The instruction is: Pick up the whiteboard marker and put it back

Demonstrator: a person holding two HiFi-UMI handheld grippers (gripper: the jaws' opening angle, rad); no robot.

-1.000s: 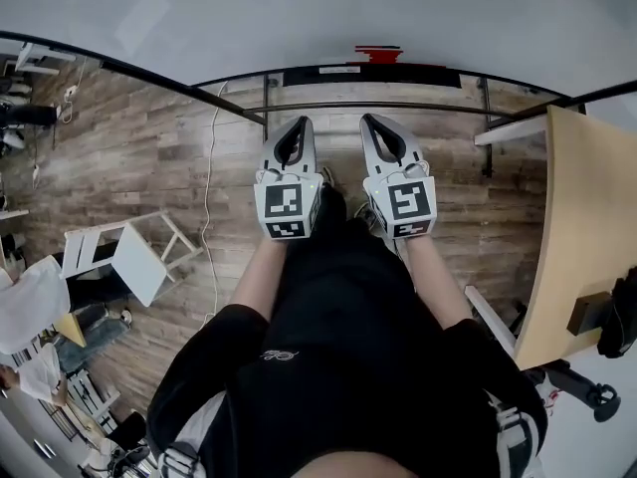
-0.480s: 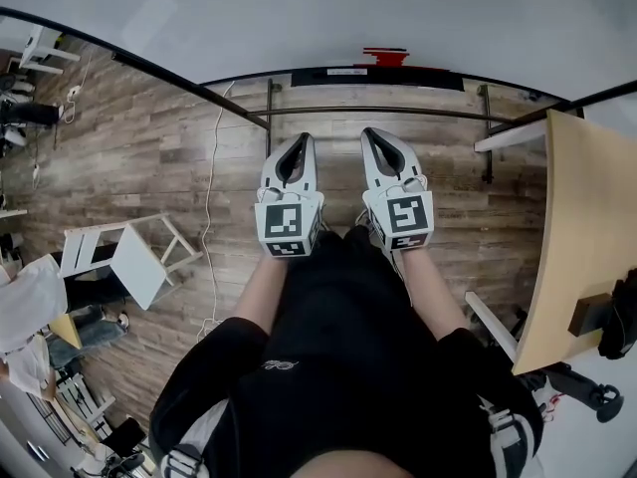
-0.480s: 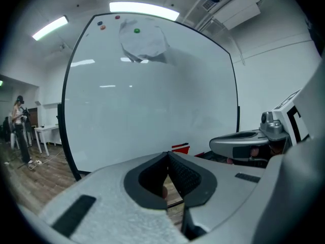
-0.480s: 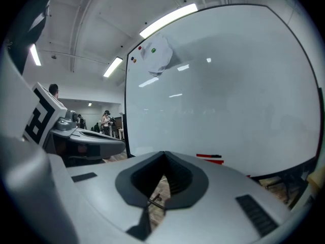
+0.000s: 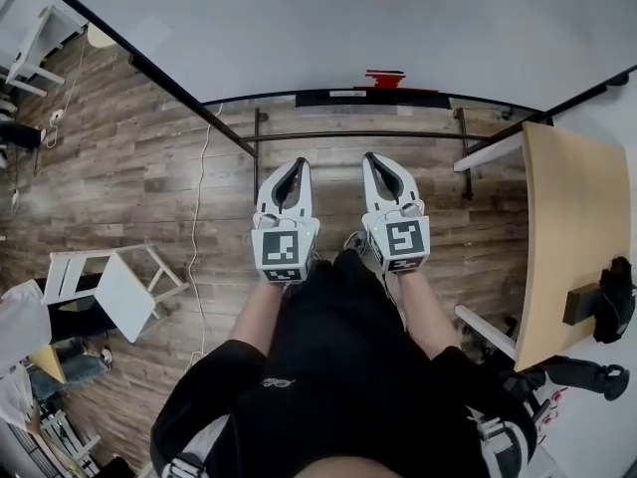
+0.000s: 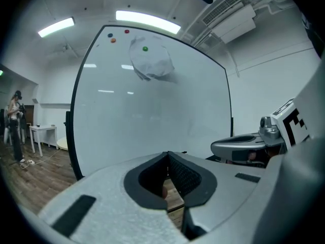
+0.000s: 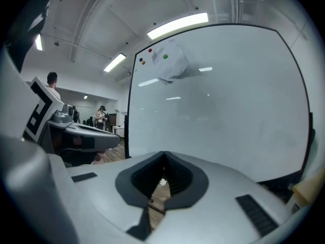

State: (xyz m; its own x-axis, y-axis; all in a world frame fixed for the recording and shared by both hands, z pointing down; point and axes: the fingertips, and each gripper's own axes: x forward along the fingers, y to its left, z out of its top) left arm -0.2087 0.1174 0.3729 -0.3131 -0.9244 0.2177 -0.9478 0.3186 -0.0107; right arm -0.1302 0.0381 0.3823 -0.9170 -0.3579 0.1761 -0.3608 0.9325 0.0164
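The grey-white left gripper [image 5: 297, 164] and right gripper [image 5: 370, 159] are held side by side, jaws closed on nothing, above brown plank flooring [image 5: 129, 157]. A large white whiteboard [image 5: 348, 18] is faced. On its black ledge [image 5: 328, 98] a small red object [image 5: 384, 76] is seen, but it cannot be told whether it is the marker. A pale wooden table [image 5: 567, 227] is seen at the right.

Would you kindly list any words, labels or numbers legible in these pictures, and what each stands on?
None can be read.
Small white logo on the person's black shirt: too small.
White label on the whiteboard's black tray: too blurred.
Black-and-white marker cubes: patterns only.
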